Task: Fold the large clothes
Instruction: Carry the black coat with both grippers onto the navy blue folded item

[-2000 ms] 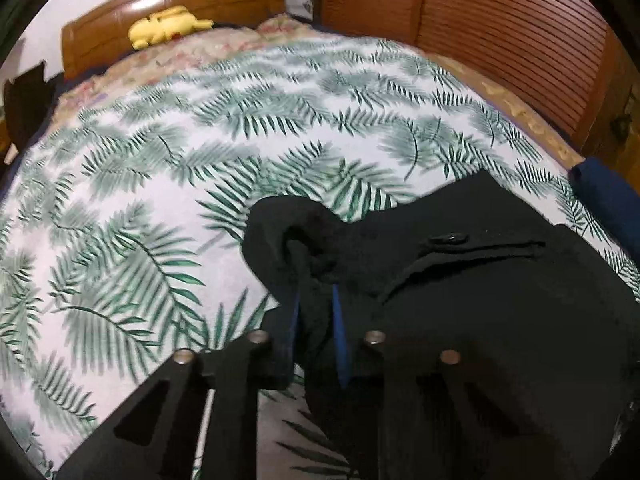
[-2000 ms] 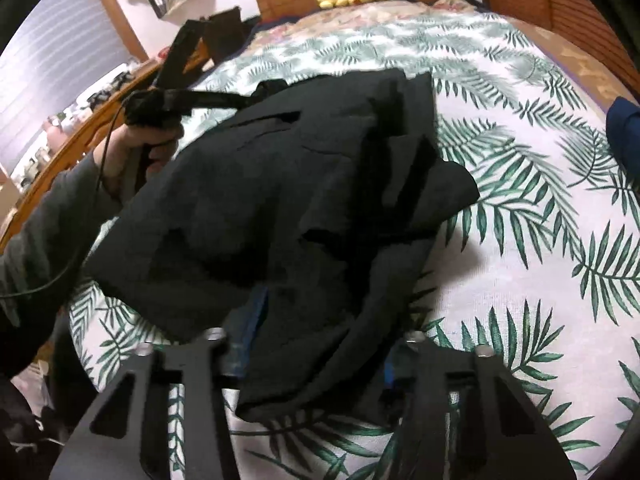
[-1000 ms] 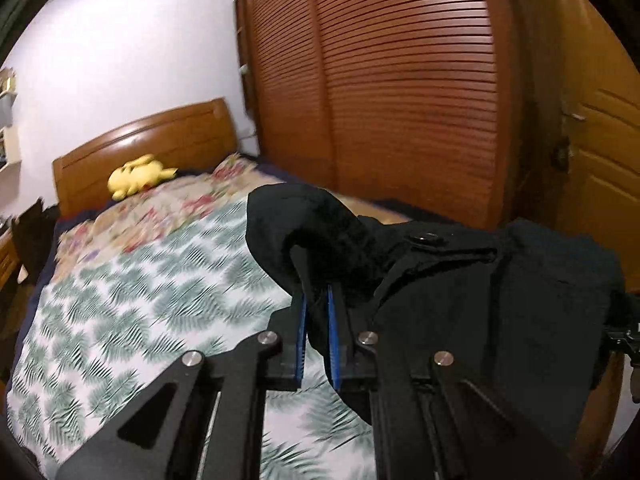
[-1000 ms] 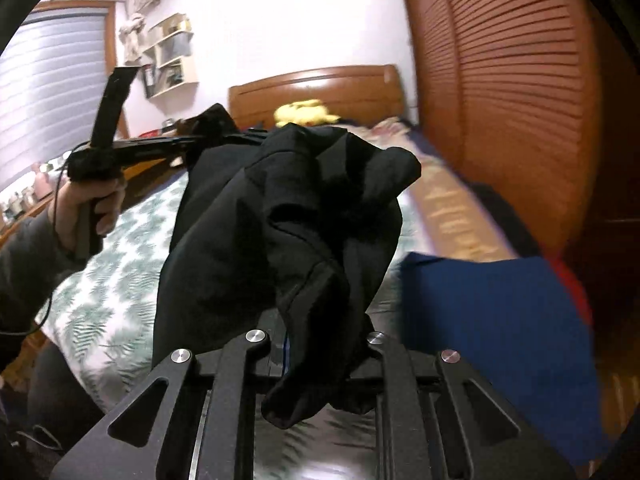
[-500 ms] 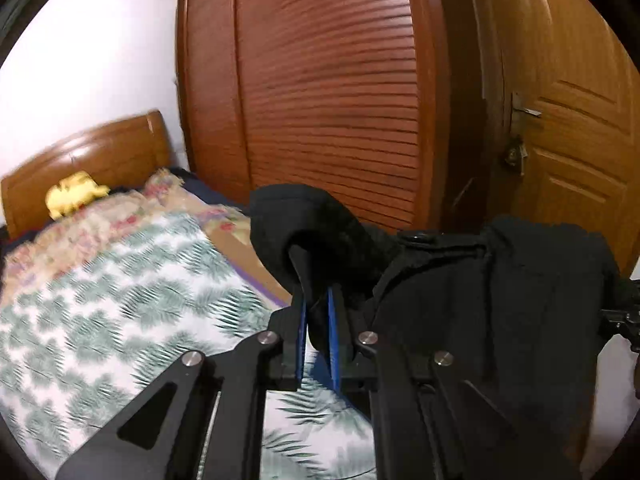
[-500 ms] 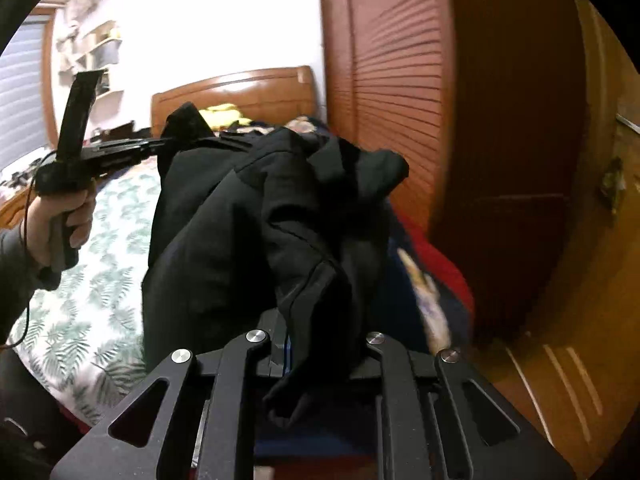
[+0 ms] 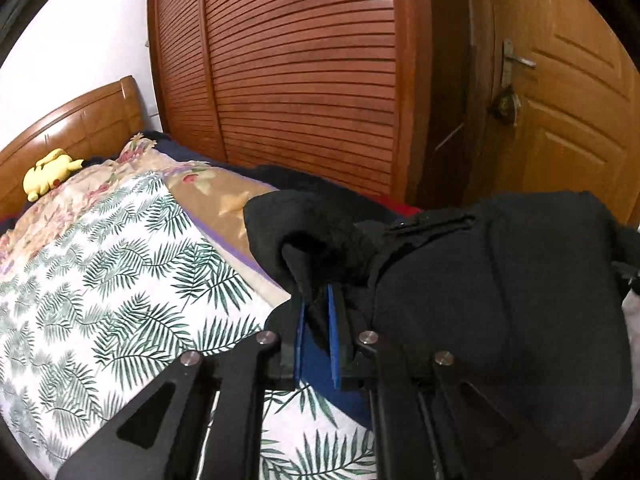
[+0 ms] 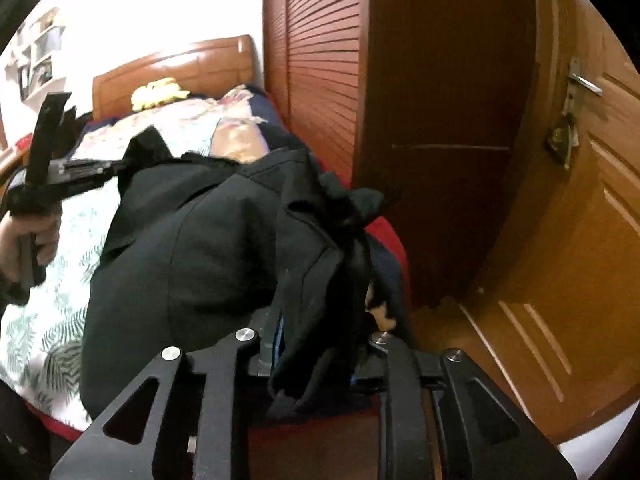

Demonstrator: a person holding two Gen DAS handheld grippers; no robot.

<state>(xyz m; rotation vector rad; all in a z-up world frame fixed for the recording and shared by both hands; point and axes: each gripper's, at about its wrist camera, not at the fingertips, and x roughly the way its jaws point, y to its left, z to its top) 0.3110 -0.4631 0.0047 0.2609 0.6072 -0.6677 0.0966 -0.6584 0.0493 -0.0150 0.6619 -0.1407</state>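
Note:
A large black garment (image 7: 500, 300) hangs stretched between my two grippers above the bed's right edge. My left gripper (image 7: 318, 312) is shut on a thick bunched corner of it, the blue pads pinching the cloth. In the right wrist view the same garment (image 8: 200, 248) spans from the left gripper (image 8: 120, 168), held by a hand (image 8: 24, 240), to my right gripper (image 8: 320, 344). The right jaws are opening, with a hanging wad of the black cloth still filling the gap between them and hiding the right pad.
The bed's palm-leaf sheet (image 7: 120, 280) lies to the left, with a yellow plush toy (image 7: 48, 172) by the headboard. Blue cloth (image 7: 320, 368) and red cloth (image 8: 384, 232) lie under the garment. A slatted wardrobe (image 7: 300, 80) and a wooden door (image 8: 580, 240) stand close on the right.
Both grippers have carried the garment off the middle of the bed toward the wardrobe and door, then tipped downward. The right fingers stand slightly wider apart than half a second ago.

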